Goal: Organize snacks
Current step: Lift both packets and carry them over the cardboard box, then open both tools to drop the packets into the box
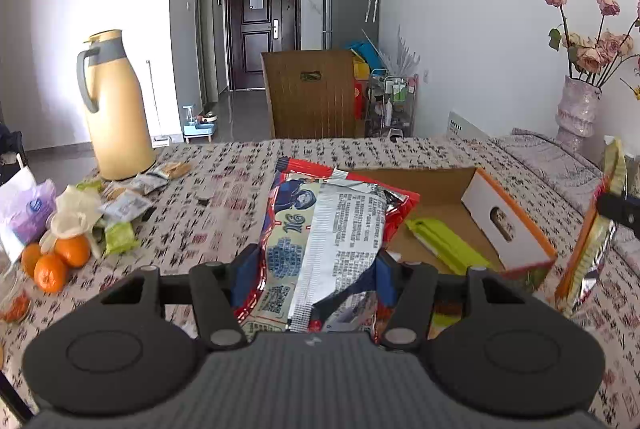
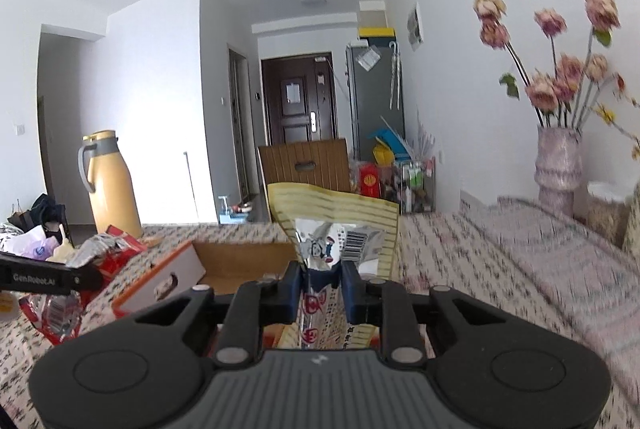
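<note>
Two pairs of tongs each grip a snack packet above the counter (image 1: 224, 165). Left tongs (image 1: 310, 269) are clamped partway closed on a red and silver snack bag (image 1: 332, 221), its sides pinched between the blue pads. Right tongs (image 2: 322, 289) are squeezed narrow on a yellow and silver snack packet (image 2: 340, 225) that stands upright. Beyond them lies an open cardboard box (image 1: 444, 189) with an orange-edged flap, a lime-green packet (image 1: 444, 241) inside. Farther left sit small wrapped snacks (image 1: 128, 197), tangerines (image 1: 60, 261) and a yellow thermos jug (image 1: 116, 109).
</note>
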